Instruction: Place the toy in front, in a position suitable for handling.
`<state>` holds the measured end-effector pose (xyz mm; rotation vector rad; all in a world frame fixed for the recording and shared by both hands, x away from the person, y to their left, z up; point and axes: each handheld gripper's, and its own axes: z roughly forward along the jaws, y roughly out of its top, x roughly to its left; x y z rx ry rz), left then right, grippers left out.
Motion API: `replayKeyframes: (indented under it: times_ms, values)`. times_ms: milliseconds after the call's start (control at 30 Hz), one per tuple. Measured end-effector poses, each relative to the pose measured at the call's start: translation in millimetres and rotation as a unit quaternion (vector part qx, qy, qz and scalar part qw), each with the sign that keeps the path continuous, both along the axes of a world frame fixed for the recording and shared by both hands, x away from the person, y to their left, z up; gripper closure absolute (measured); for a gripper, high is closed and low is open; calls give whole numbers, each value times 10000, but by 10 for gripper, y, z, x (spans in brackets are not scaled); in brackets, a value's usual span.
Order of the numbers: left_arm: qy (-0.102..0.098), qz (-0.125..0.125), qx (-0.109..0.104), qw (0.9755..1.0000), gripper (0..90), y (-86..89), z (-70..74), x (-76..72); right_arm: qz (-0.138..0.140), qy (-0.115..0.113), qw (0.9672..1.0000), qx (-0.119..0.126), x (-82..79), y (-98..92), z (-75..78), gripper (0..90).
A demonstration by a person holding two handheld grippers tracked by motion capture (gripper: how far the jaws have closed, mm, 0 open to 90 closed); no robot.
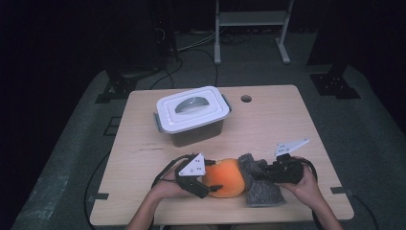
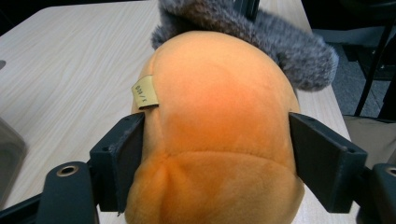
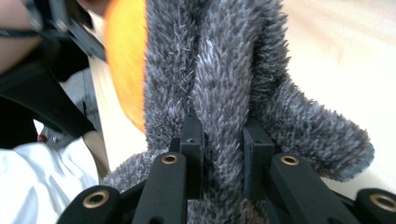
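Left gripper (image 2: 215, 154) wide — flanking orange plush (image 2: 219, 130), right gripper (image 3: 223, 140) pinching grey fur (image 3: 224, 79)

Orange plush toy (image 1: 228, 178), rounded and soft, lying at the table's near edge; a small tan fabric label (image 2: 144, 92) is sewn on its side. Grey fuzzy fabric (image 1: 261, 182), possibly part of the same toy, adjoins it on the right, rumpled.
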<state>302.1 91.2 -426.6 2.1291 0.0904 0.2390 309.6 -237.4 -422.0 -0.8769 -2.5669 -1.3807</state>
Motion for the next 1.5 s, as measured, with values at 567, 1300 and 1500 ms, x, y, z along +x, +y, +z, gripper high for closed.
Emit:
replayKeyframes:
  times_ms: [567, 1300, 1500]
  values:
    - [368, 252, 54, 9990, 254, -65, 15, 26, 123, -260, 9996, -42, -55, 73, 82, 740]
    - [607, 598, -43, 9964, 327, -191, 83, 16, -218, -715, 9971, -144, -104, 81, 336, 746]
    - [416, 649, -62, 9970, 368, -319, 140, -75, 115, -1034, 9946, 5, -272, 309, 586, 745]
